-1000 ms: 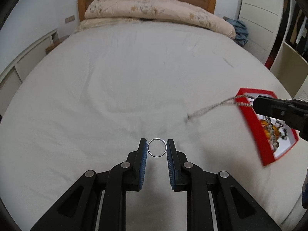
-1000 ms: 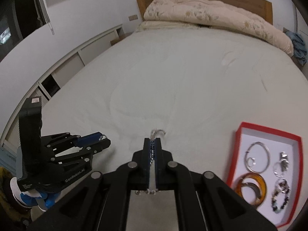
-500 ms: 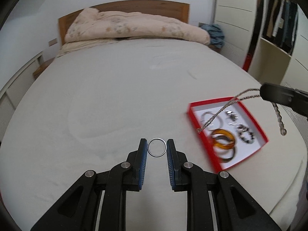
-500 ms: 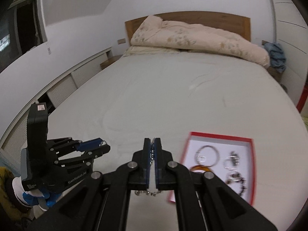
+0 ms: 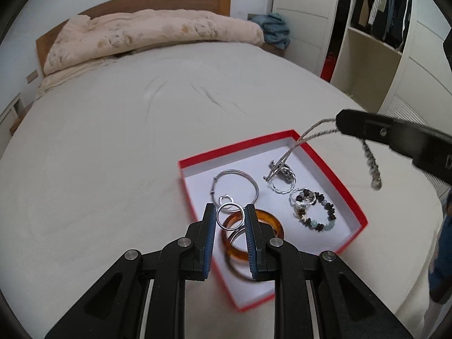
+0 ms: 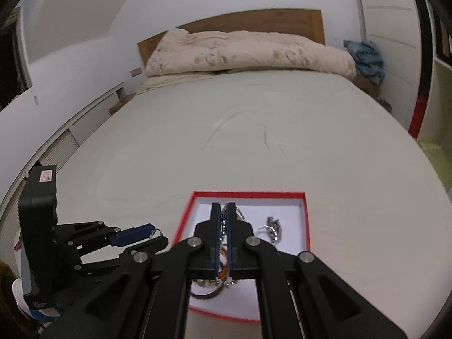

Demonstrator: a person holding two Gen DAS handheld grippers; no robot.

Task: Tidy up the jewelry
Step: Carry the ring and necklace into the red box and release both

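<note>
Near corner of shallow red-rimmed white box (image 5: 333, 166) hidden behind left tool (image 5: 230, 217), clenched on thin silver ring (image 5: 230, 216) above box. Inside box: amber bangle (image 5: 271, 223), silver hoop (image 5: 240, 183), beaded bracelet (image 5: 319, 214). Right tool (image 6: 223, 217) pinching twisted chain necklace (image 5: 308, 138), tail dangling into box, on white bed (image 5: 113, 155).

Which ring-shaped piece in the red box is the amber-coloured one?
The amber bangle, nearest the left gripper; the large hoop and twisted ring are silver.
</note>
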